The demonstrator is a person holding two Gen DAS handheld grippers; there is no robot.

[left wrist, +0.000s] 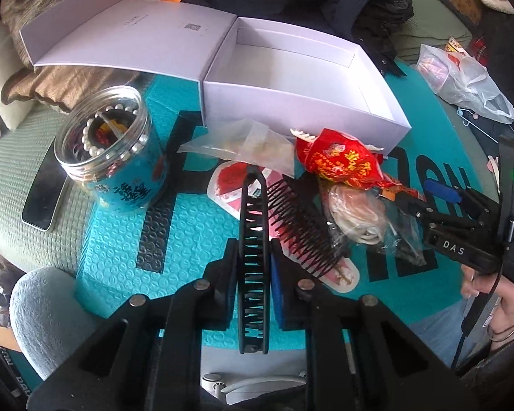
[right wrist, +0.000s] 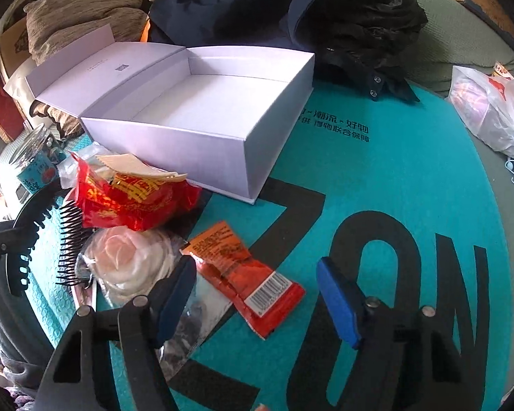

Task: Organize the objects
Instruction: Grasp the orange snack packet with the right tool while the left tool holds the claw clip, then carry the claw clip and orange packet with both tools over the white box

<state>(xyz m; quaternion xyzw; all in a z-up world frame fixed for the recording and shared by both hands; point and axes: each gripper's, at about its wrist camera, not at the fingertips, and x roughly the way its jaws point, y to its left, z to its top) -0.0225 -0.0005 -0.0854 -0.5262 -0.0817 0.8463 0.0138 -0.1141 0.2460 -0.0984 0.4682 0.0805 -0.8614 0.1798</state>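
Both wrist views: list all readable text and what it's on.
"DAS": right gripper body.
"潮流 × 好物": teal mat; the line below is blurred.
Large black letters on the mat: cut off.
Jar, red packet, orange sachet, white box lid print: too small or blurred.

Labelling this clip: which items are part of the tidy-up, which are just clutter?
Job: black hair clip in left gripper; white box; orange sachet under right gripper; red packet; black comb; bead jar.

Clutter: phone; dark jacket; plastic bag.
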